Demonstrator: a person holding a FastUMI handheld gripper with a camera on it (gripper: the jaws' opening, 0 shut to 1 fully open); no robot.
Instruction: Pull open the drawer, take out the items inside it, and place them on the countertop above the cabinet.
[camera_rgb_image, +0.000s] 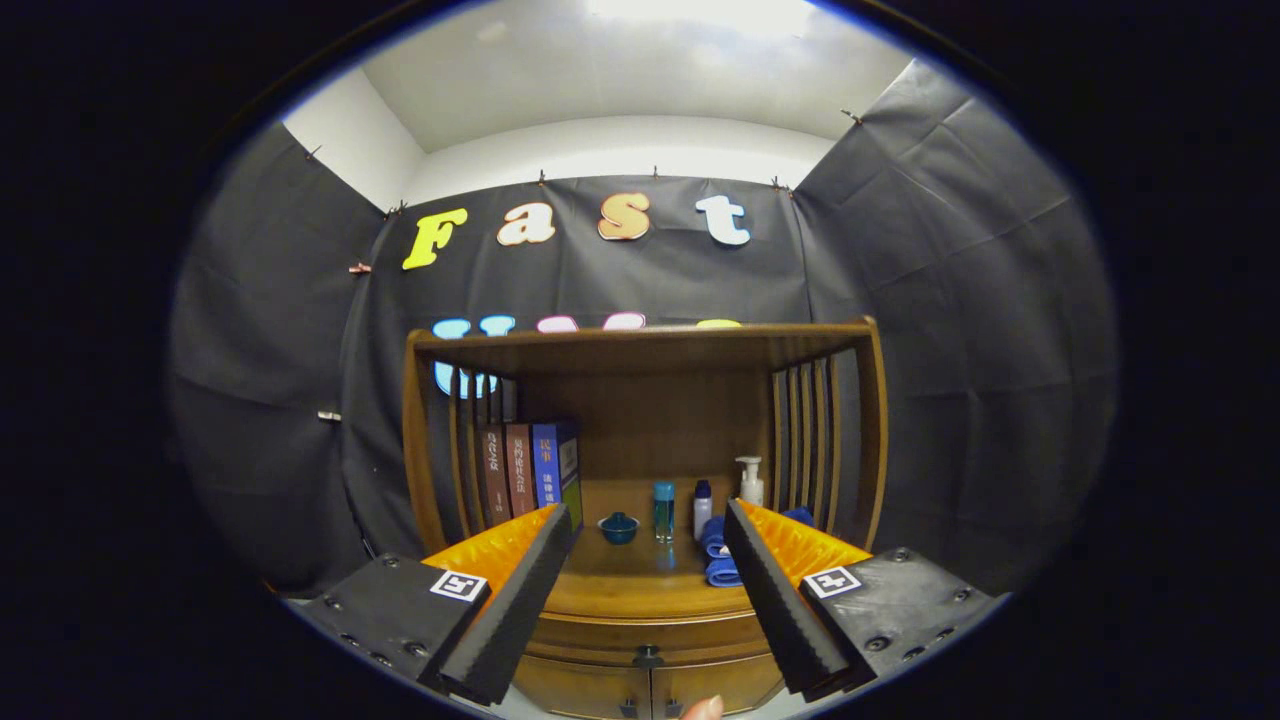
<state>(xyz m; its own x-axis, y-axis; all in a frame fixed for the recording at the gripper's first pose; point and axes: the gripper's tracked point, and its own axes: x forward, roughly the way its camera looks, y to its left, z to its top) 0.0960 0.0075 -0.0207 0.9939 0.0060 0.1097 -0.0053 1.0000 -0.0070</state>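
— Two fingers (525, 590), then: how do they stand?

— Spread wide apart, gripping nothing. The gripper (650, 515) hangs in front of a wooden cabinet (645, 400), and the countertop (640, 585) shows in the gap between its fingers.

— How many drawers?

— One, as far as I can tell: the drawer (645, 640) sits just under the countertop's front edge, shut flush, with one dark knob (647, 657) at its middle. Whatever it holds is hidden. Below it are two small doors (585, 690), each with its own dark pull where they meet.

— And on the countertop?

— Three books (530, 470) standing upright together on the left, behind the left finger: two brownish spines and one blue. One small blue lidded bowl (619, 527) just right of them. Then three bottles in a loose row: one clear bottle with a teal cap (664, 510), one short white bottle with a dark cap (703, 505), and one white pump bottle (751, 482) farthest right, near the side slats (805, 440).

— Anything soft?

— Blue cloth rolls (718, 560) lying just beside the right finger; I count two for certain, and a third blue patch shows past that finger, partly hidden.

— Anyone about?

— One fingertip (703, 709) pokes up low between the fingers, in front of the doors.
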